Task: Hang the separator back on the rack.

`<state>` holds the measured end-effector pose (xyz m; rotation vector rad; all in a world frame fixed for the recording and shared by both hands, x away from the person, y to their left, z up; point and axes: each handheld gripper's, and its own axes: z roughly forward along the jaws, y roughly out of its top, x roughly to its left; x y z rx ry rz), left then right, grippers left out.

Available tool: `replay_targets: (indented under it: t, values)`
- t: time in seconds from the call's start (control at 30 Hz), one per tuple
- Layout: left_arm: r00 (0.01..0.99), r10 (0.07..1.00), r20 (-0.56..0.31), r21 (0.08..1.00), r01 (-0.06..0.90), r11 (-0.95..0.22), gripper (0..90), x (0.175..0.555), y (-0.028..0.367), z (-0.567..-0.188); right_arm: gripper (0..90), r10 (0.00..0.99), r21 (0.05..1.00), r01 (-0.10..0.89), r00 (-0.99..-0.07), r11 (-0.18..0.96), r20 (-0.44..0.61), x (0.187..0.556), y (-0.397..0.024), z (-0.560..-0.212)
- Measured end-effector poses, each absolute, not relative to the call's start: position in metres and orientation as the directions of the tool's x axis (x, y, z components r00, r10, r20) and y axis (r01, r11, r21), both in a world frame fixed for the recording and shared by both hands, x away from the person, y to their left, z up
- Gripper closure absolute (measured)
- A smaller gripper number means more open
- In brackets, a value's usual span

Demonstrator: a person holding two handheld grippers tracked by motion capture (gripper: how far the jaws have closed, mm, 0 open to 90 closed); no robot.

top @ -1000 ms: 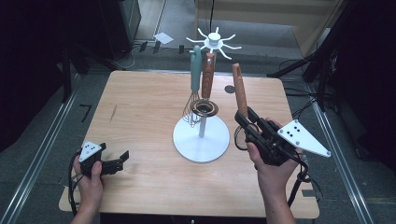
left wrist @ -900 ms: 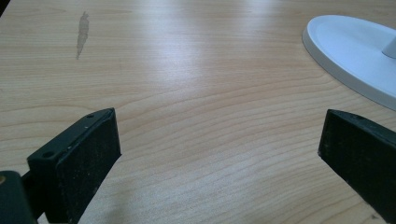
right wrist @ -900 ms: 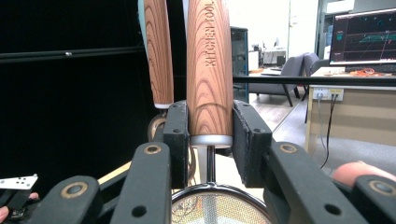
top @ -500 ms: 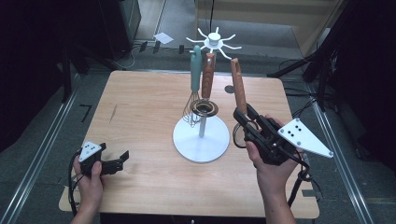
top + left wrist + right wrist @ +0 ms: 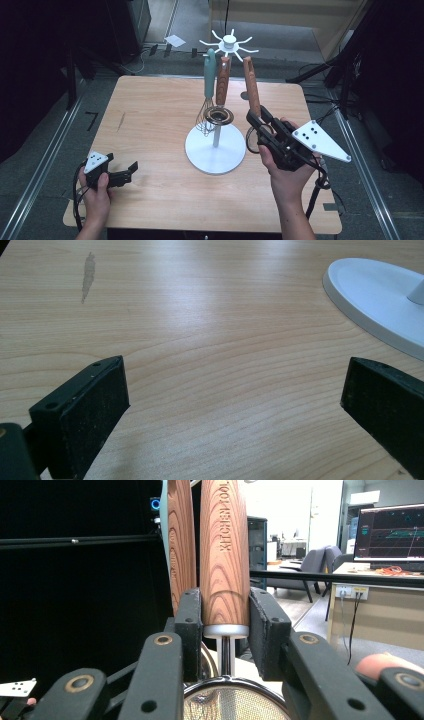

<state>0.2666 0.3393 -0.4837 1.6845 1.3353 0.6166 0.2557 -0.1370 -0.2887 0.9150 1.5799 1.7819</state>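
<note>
The right claw [image 5: 225, 625] is gripping a wood-handled strainer [image 5: 223, 555] upright, right of centre in the high view; its mesh is getting cut off at the frame bottom. The left claw [image 5: 235, 405] is gaping wide over bare tabletop [image 5: 200, 340], the stand [image 5: 380, 295] partly cropped upper right.

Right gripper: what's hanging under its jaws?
The right gripper clamps a wooden handle. Below it a metal neck runs to a mesh strainer, whose lower part is cut off by the frame edge.
</note>
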Motion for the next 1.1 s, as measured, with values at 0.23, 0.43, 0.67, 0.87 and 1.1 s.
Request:
replay_targets:
  t: [0.23, 0.43, 0.67, 0.87, 1.1]
  values:
    - [0.303, 0.944, -0.132, 0.857, 0.513, -0.045, 0.0, 0.266, 0.340, -0.484, 71.0, 0.795, 0.992, 0.027, -0.595, -0.127, 0.118, 0.261, -0.133, -0.290]
    - [0.303, 0.944, -0.132, 0.857, 0.513, -0.045, 0.0, 0.266, 0.339, -0.484, 70.9, 0.791, 0.992, 0.043, -0.599, -0.119, 0.120, 0.265, -0.130, -0.292]
    - [0.301, 0.944, -0.132, 0.859, 0.511, -0.043, 0.0, 0.266, 0.339, -0.484, 70.4, 0.777, 0.991, 0.072, -0.614, -0.116, 0.136, 0.269, -0.129, -0.294]
    - [0.301, 0.944, -0.132, 0.859, 0.511, -0.043, 0.0, 0.266, 0.339, -0.484, 70.6, 0.782, 0.991, 0.080, -0.609, -0.108, 0.134, 0.273, -0.127, -0.293]
    - [0.301, 0.944, -0.133, 0.859, 0.511, -0.042, 0.0, 0.266, 0.339, -0.484, 56.4, 0.773, 0.989, 0.084, -0.617, -0.121, 0.147, 0.275, -0.126, -0.294]
